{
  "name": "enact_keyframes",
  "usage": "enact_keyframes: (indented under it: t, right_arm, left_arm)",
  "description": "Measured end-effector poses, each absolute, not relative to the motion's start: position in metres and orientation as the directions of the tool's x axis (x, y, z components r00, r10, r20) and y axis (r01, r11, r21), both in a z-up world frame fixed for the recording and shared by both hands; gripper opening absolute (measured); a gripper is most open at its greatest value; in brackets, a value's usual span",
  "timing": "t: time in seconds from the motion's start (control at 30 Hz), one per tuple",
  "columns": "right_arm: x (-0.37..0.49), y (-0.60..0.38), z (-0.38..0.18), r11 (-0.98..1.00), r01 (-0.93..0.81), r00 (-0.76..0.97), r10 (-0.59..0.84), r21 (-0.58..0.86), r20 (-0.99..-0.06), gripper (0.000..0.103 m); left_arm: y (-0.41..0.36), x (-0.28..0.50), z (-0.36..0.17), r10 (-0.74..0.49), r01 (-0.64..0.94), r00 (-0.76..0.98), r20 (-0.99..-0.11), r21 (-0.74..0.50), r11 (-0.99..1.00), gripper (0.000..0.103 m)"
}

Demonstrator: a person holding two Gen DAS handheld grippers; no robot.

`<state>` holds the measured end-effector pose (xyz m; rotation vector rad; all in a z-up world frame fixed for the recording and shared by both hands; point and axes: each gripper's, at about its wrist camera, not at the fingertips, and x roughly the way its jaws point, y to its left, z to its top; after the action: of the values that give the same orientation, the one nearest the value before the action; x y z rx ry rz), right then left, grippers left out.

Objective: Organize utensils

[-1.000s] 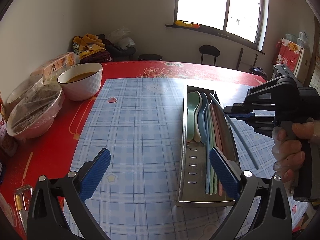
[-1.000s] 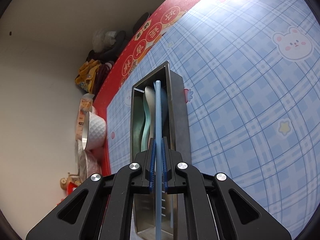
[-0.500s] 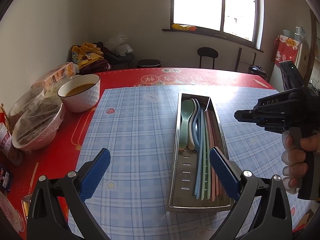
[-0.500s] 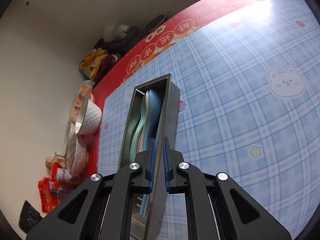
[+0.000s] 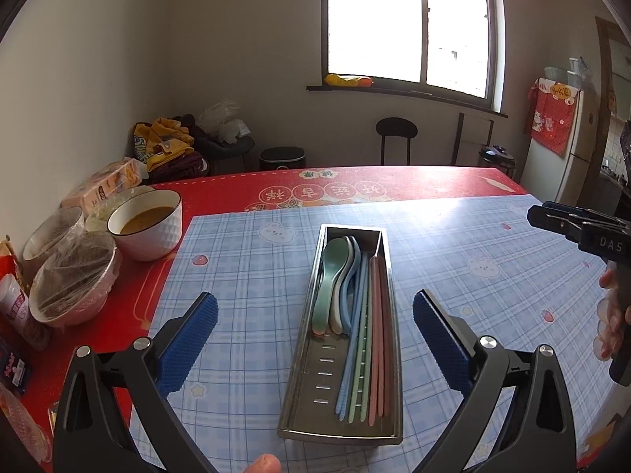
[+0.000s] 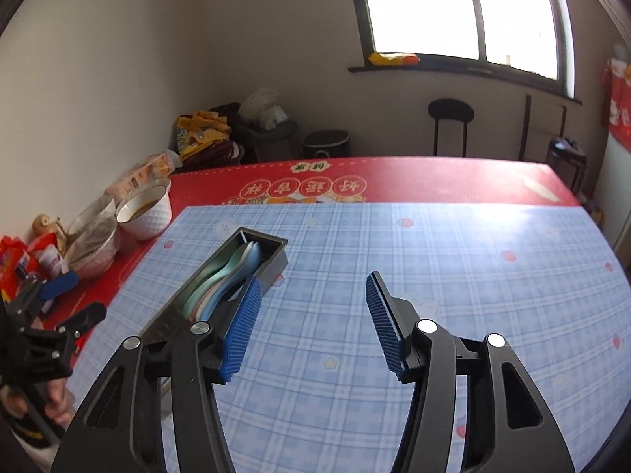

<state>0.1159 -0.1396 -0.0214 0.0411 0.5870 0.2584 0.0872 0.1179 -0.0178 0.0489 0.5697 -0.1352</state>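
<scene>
A long metal tray [image 5: 342, 435] lies on the blue checked mat [image 5: 244, 276]. It holds green, white and blue spoons [image 5: 333, 276] on the left and blue, green and pink chopsticks [image 5: 364, 339] on the right. My left gripper [image 5: 314, 305] hovers open above the tray's near half with nothing between its fingers. In the right wrist view the tray [image 6: 272, 262] lies to the left of my right gripper [image 6: 313, 283]. Its jaws are opening, with nothing between them. The right gripper [image 5: 552, 216] also shows side-on at the left wrist view's right edge.
A white bowl of brown soup [image 5: 146, 222], plastic-wrapped bowls [image 5: 75, 276] and snack packets crowd the table's left side on the red cloth [image 5: 414, 185]. A stool [image 5: 395, 130] and a bin [image 5: 282, 157] stand beyond the far edge. A hand [image 5: 611, 315] holds the right gripper's handle.
The right gripper let go of the blue chopstick, which now lies in the tray. It rose, rolled upright and opened its jaws. The left gripper lifted a little.
</scene>
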Motion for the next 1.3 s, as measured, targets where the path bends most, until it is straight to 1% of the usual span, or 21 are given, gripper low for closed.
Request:
enact_keyframes:
  t: [0.03, 0.1, 0.23, 0.33, 0.4, 0.47, 0.57, 0.73, 1.3]
  right_arm:
    - [0.108, -0.143, -0.016, 0.967, -0.233, 0.815, 0.251, 0.101, -0.523, 0.066]
    - [0.094, -0.151, -0.006, 0.965, -0.243, 0.835, 0.261, 0.101, -0.484, 0.071]
    - [0.071, -0.163, 0.01, 0.97, -0.222, 0.875, 0.244, 0.103, -0.419, 0.087]
    - [0.057, -0.169, 0.017, 0.979, -0.186, 0.901, 0.204, 0.084, -0.382, 0.087]
    - [0.047, -0.172, 0.02, 0.985, -0.161, 0.914, 0.175, 0.067, -0.366, 0.087]
    - [0.037, -0.177, 0.023, 0.983, -0.162, 0.921, 0.18, 0.082, -0.344, 0.087]
    - [0.028, -0.183, 0.026, 0.982, -0.155, 0.928, 0.182, 0.107, -0.325, 0.087]
    - [0.019, -0.183, 0.029, 0.987, -0.13, 0.94, 0.154, 0.095, -0.304, 0.087]
    - [0.015, -0.186, 0.025, 0.99, -0.113, 0.945, 0.132, 0.08, -0.3, 0.087]
  left_arm:
    - [0.115, 0.085, -0.013, -0.116, 0.141, 0.843, -0.526, 0.008, 0.99, 0.097]
    - [0.108, 0.079, -0.003, -0.109, 0.134, 0.864, -0.491, 0.017, 0.991, 0.097]
    - [0.091, 0.061, 0.016, -0.073, 0.111, 0.912, -0.403, 0.073, 0.991, 0.097]
    - [0.079, 0.05, 0.027, -0.05, 0.096, 0.928, -0.369, 0.107, 0.99, 0.097]
    - [0.075, 0.043, 0.031, -0.063, 0.104, 0.931, -0.359, 0.097, 0.99, 0.097]
    - [0.072, 0.037, 0.033, -0.081, 0.118, 0.932, -0.354, 0.082, 0.99, 0.097]
    - [0.067, 0.031, 0.035, -0.075, 0.113, 0.936, -0.343, 0.093, 0.989, 0.097]
    - [0.059, 0.022, 0.04, -0.071, 0.113, 0.941, -0.332, 0.107, 0.988, 0.097]
    - [0.058, 0.021, 0.041, -0.071, 0.105, 0.943, -0.326, 0.087, 0.991, 0.097]
